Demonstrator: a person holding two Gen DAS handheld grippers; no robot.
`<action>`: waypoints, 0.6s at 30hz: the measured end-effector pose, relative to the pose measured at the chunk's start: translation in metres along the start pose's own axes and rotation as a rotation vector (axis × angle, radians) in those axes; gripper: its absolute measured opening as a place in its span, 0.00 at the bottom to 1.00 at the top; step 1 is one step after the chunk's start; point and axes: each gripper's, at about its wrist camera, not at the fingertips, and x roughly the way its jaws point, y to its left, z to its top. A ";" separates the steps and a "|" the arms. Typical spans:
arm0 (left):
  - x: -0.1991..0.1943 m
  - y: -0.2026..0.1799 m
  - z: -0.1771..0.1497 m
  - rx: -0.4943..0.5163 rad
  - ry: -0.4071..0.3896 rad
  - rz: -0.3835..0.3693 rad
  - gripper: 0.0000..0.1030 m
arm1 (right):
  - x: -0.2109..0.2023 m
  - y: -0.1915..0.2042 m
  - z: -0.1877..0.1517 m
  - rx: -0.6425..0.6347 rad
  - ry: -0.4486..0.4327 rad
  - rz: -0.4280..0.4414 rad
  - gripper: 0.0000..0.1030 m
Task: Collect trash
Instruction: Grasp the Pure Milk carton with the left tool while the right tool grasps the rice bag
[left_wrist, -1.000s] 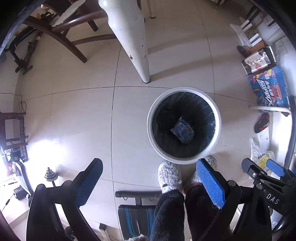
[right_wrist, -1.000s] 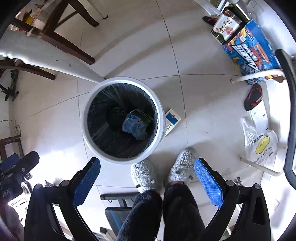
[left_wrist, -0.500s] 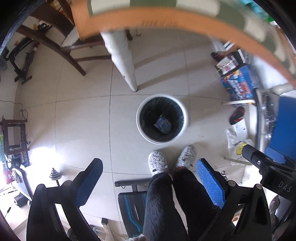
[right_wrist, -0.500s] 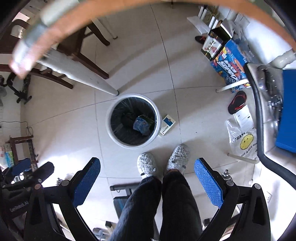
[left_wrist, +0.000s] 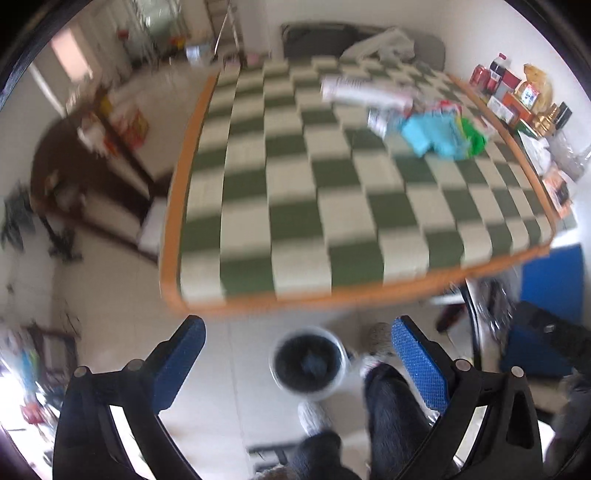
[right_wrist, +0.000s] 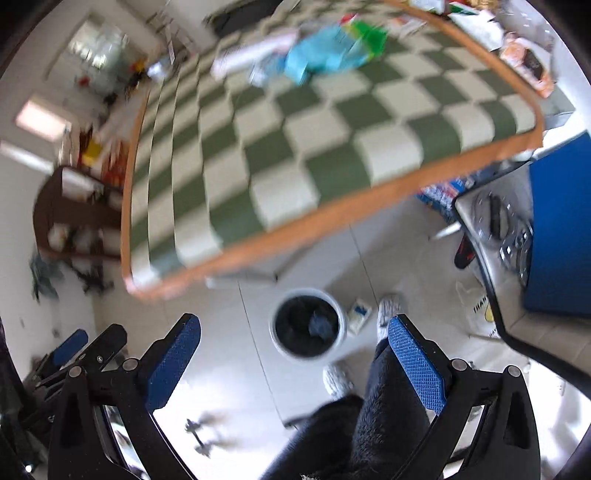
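Note:
A white trash bin (left_wrist: 309, 363) with a black liner stands on the floor below the table edge; it also shows in the right wrist view (right_wrist: 307, 327) with blue trash inside. On the green-and-white checkered table (left_wrist: 332, 206) lies a pile of trash at the far right: a white wrapper (left_wrist: 364, 93), a cyan packet (left_wrist: 430, 134) and a green one (left_wrist: 471, 138). The same pile shows in the right wrist view (right_wrist: 325, 51). My left gripper (left_wrist: 295, 365) is open and empty, high above the floor. My right gripper (right_wrist: 293, 363) is open and empty too. Both views are blurred.
A small white-and-blue box (right_wrist: 359, 314) lies on the floor beside the bin. The person's legs and slippers (left_wrist: 376, 347) stand next to the bin. A dark wooden chair (left_wrist: 88, 177) is left of the table. Bottles and boxes (left_wrist: 517, 96) line the wall at right.
Both grippers have risen from just above the bin to above table height and tilted up. The tabletop and its trash pile have come into view; the bin is now small and low.

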 end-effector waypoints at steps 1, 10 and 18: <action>0.003 -0.005 0.019 0.013 -0.010 0.016 1.00 | -0.008 -0.008 0.023 0.026 -0.021 0.009 1.00; 0.086 -0.084 0.191 0.158 0.009 0.050 1.00 | 0.010 -0.087 0.219 0.199 -0.037 0.052 1.00; 0.196 -0.149 0.282 0.386 0.169 0.041 0.92 | 0.104 -0.132 0.340 0.314 0.084 0.088 0.96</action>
